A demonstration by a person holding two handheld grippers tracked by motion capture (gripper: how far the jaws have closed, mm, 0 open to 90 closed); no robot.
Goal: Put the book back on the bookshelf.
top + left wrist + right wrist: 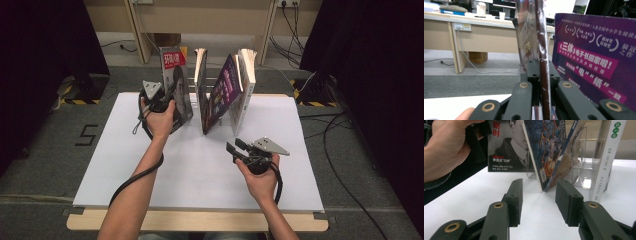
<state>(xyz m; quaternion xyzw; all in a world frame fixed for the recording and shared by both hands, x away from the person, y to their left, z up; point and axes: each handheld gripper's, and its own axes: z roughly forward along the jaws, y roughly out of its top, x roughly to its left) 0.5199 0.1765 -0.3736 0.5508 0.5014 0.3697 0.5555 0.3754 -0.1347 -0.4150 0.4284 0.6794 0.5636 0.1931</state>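
Observation:
A grey book with a portrait cover and a red top corner (176, 85) stands upright at the left end of a row of books. My left gripper (167, 100) is shut on its near edge. In the left gripper view the thin glossy book (541, 37) runs straight up between the jaws of the left gripper (540, 72), which are pressed on it. My right gripper (232, 149) hovers low over the white board, apart from the books. In its own view the right gripper (537, 195) is open with nothing between the jaws, pointing at the portrait book (509, 150).
A purple book (225, 90) leans between a cream-paged book (201, 85) and a white-spined book (245, 85). They rest in a clear plastic stand (589, 162). The white board (200, 170) lies on a wooden table. Cables run over the floor at the right.

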